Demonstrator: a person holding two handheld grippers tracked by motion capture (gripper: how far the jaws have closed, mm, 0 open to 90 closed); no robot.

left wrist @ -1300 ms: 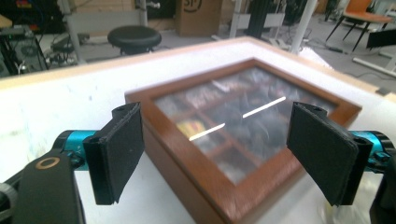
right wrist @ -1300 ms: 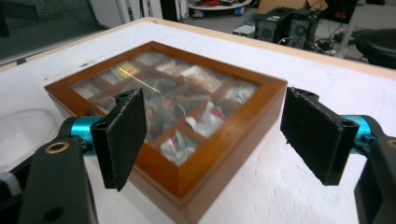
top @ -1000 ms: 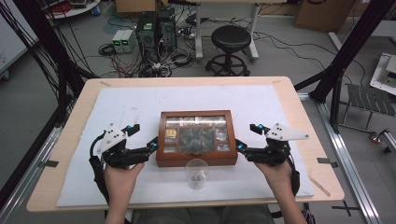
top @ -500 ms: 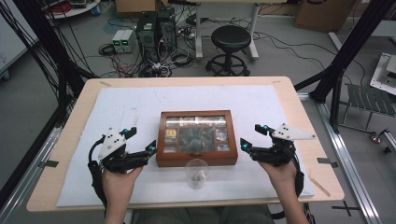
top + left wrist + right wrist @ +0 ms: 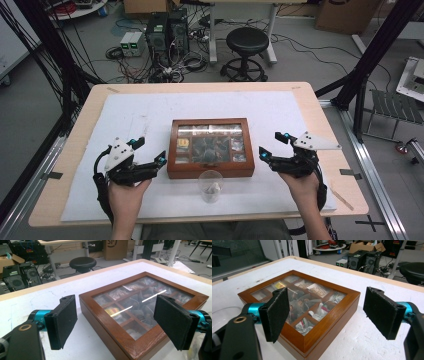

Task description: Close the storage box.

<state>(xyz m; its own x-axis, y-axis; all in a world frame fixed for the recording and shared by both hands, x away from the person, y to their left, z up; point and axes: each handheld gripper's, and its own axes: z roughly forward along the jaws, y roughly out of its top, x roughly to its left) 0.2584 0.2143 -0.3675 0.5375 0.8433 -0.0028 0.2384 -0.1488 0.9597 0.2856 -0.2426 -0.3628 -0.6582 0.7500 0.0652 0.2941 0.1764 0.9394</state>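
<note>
The wooden box (image 5: 210,148) with its glass lid sits at the centre of the high view, on the white sheet (image 5: 150,115); the left gripper (image 5: 148,154) at lower left has its jaws spread wide, grasping nothing, just beside the box's left wall; the right gripper (image 5: 270,146) at lower right is likewise released, near the right wall; a clear plastic cup (image 5: 210,185) stands just below the box.
</note>
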